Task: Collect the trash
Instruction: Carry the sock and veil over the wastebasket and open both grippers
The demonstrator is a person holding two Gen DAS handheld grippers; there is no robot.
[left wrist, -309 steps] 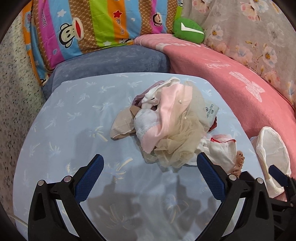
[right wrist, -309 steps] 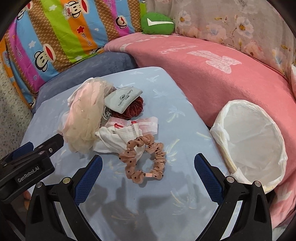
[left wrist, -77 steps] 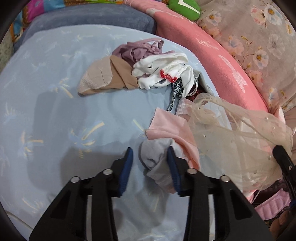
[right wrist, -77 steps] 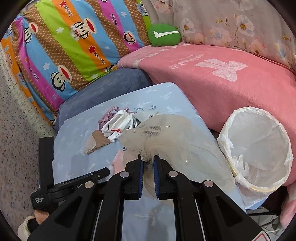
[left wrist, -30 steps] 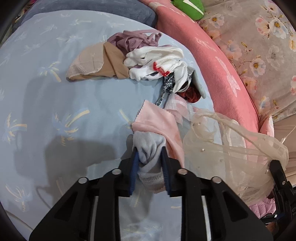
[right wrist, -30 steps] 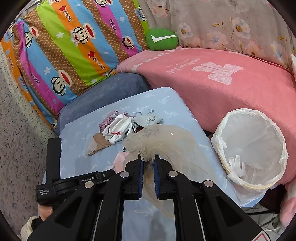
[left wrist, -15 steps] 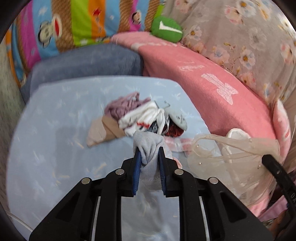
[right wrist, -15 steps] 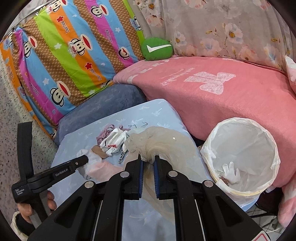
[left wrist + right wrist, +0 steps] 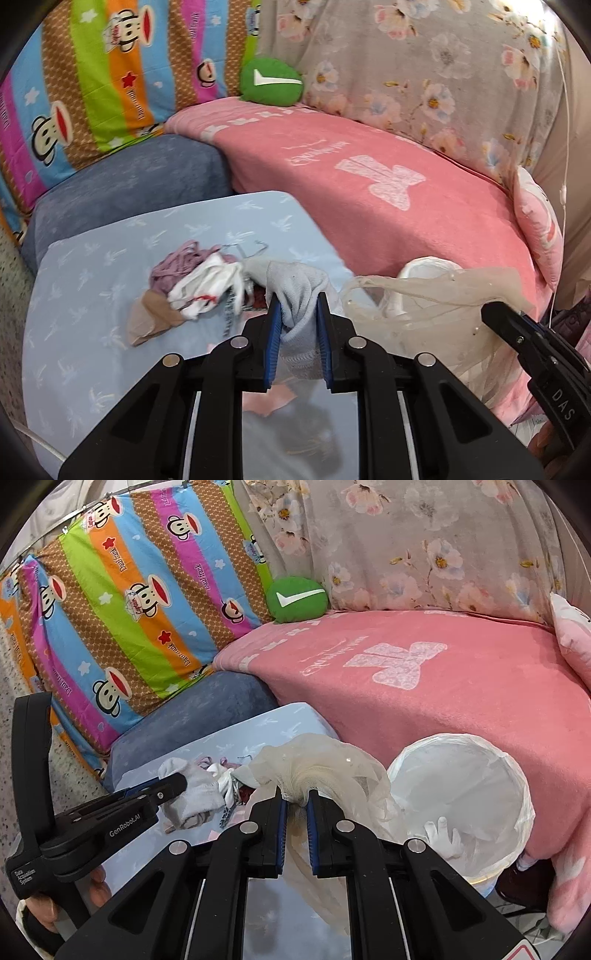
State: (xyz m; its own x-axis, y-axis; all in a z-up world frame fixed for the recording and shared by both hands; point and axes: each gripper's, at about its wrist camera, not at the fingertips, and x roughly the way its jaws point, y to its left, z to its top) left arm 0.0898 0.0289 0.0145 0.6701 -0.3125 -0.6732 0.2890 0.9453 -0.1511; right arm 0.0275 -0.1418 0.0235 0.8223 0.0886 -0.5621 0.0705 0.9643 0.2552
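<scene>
My left gripper (image 9: 296,306) is shut on a grey sock (image 9: 295,286) and holds it above the light-blue table (image 9: 85,343); it also shows in the right wrist view (image 9: 201,794). My right gripper (image 9: 294,797) is shut on a beige tulle cloth (image 9: 325,764), held up left of the white-lined trash bin (image 9: 461,775). The tulle also shows in the left wrist view (image 9: 424,306). A white glove (image 9: 441,836) lies inside the bin. A pile of small clothes (image 9: 195,284) stays on the table.
A pink blanket (image 9: 443,686) covers the sofa behind the bin. A blue cushion (image 9: 122,184), a striped monkey-print pillow (image 9: 129,602) and a green round cushion (image 9: 297,600) lie at the back. A pink cloth piece (image 9: 266,402) lies under my left gripper.
My left gripper has lifted the grey sock higher off the table and swung right. My right gripper has carried the tulle closer to the bin.
</scene>
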